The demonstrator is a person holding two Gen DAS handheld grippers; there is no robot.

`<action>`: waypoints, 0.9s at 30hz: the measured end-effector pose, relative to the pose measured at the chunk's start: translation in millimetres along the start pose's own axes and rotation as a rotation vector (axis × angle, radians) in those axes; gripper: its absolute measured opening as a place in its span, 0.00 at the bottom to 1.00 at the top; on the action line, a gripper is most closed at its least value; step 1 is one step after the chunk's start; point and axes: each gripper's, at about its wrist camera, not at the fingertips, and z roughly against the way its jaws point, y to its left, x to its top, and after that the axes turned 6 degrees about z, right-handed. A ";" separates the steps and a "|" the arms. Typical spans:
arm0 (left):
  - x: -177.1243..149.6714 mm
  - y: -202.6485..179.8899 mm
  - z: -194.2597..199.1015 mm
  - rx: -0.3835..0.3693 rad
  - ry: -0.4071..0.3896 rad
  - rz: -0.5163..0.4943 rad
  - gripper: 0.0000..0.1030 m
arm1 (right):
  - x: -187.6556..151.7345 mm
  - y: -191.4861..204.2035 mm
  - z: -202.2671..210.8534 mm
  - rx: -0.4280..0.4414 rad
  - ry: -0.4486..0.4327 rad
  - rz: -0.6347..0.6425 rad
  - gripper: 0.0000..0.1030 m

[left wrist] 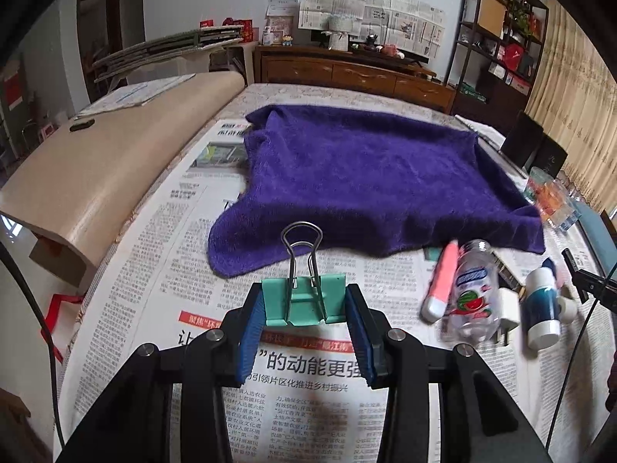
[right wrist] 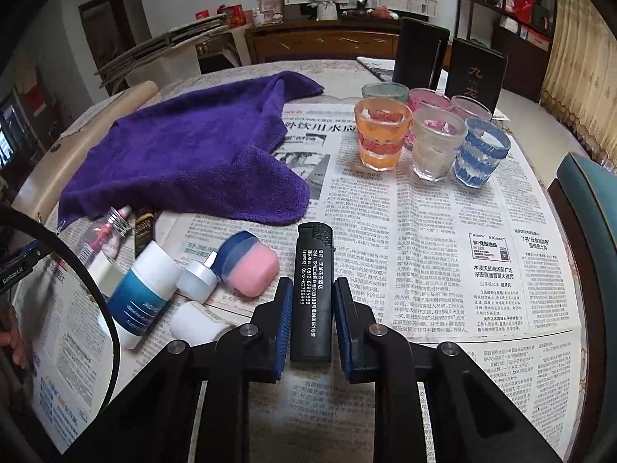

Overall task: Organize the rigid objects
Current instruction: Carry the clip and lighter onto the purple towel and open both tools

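My left gripper point(left wrist: 304, 301) is shut on a green binder clip point(left wrist: 303, 299), its wire handles pointing at the purple towel point(left wrist: 378, 177). My right gripper point(right wrist: 310, 301) is shut on a black lighter point(right wrist: 312, 289) with white print, held above the newspaper. A loose pile lies on the newspaper: a small clear bottle point(left wrist: 472, 289), a pink tube point(left wrist: 441, 281), a blue and white bottle point(right wrist: 142, 289), a white cap point(right wrist: 196, 277) and a pink and blue case point(right wrist: 248, 262). The purple towel point(right wrist: 185, 154) lies behind the pile.
Several coloured glass cups point(right wrist: 381, 135) stand at the back right of the table, with two dark boxes point(right wrist: 474, 77) behind them. A beige board point(left wrist: 104, 169) lies along the table's left edge. A teal chair back point(right wrist: 590, 193) is at the right.
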 end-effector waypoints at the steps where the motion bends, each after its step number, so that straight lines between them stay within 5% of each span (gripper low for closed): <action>1: 4.2 -1.6 3.4 -0.003 -0.007 -0.006 0.38 | 1.5 0.4 2.3 0.009 -0.004 -0.004 0.21; 14: 78.5 -21.1 27.3 -0.060 -0.082 -0.045 0.38 | 73.1 32.2 36.1 0.124 -0.102 0.001 0.21; 27: 155.8 -51.1 -75.5 -0.125 0.010 -0.052 0.38 | 176.7 72.4 -56.3 0.177 -0.059 0.042 0.21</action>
